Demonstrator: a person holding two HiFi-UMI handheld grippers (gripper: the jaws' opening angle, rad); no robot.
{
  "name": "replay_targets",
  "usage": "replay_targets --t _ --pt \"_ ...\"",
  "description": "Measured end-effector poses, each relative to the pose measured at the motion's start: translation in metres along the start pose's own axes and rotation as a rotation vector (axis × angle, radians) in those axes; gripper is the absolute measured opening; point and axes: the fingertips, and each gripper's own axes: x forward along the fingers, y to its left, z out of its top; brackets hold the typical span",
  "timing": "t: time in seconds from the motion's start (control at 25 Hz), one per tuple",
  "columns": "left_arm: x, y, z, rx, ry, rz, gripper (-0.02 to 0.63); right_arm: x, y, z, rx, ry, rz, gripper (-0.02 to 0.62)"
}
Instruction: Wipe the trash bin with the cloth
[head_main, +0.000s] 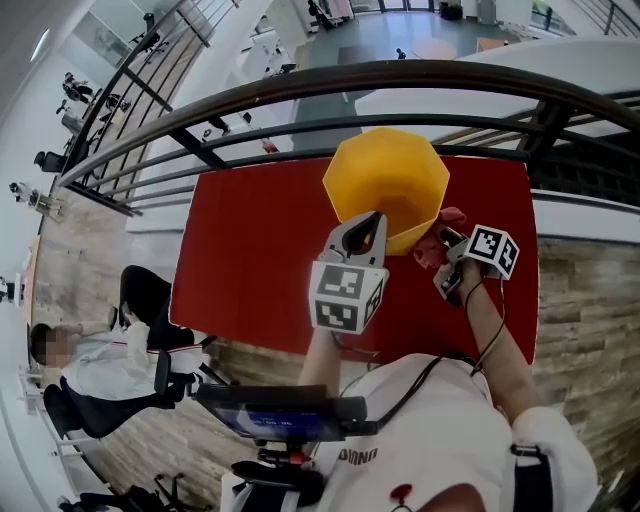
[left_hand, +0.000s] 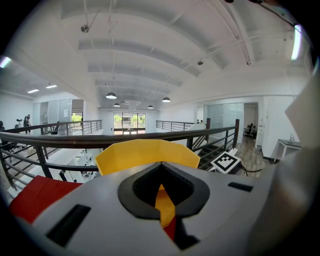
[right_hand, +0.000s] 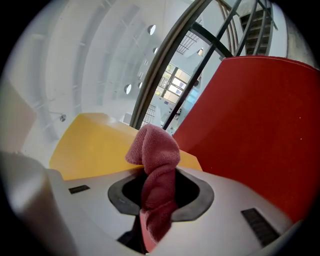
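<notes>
Head view: wiping step, I judge; right claw (head_main: 446, 258) clamps pink cloth (head_main: 432, 247) beside yellow trash bin (head_main: 390, 175), left claw (head_main: 368, 230) closed; next, rub the wall.

A yellow bin (head_main: 385, 185) on a red table (head_main: 250, 270), left gripper (head_main: 364, 232) pinching its near edge, right gripper (head_main: 446, 262) holding a pink cloth (head_main: 434, 246) beside it

**Trash bin** (head_main: 388, 185): plain yellow-orange, inside and out.
**Surface** (head_main: 250, 250) under the bin: uniform red.
**Cloth** (head_main: 432, 248) at the bin's right wall: dusky pink-red, with a fine knitted texture.
**Left claw** (head_main: 374, 218) at the bin's near rim, **right claw** (head_main: 443, 243) beside the bin: pale grey shells with black linings. Each bears a white cube (head_main: 347, 297) patterned with black square markers.
**Railing** (head_main: 300, 95) beyond the bin: dark brown-black.
**Floor** (head_main: 590, 300) right of the bin: pale wood grain.
</notes>
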Motion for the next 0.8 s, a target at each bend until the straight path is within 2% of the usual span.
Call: replay_targets --t 0.6,0.8 --pt "-0.001 -0.005 0.0 0.001 0.0 0.001 0.003 0.019 -0.05 -0.016 -0.013 0.075 -0.136 0.1" --pt "-0.004 -0.002 0.001 0.0 -0.001 0.001 0.003 0.02 -0.053 -0.019 -0.043 0.088 -0.162 0.1"
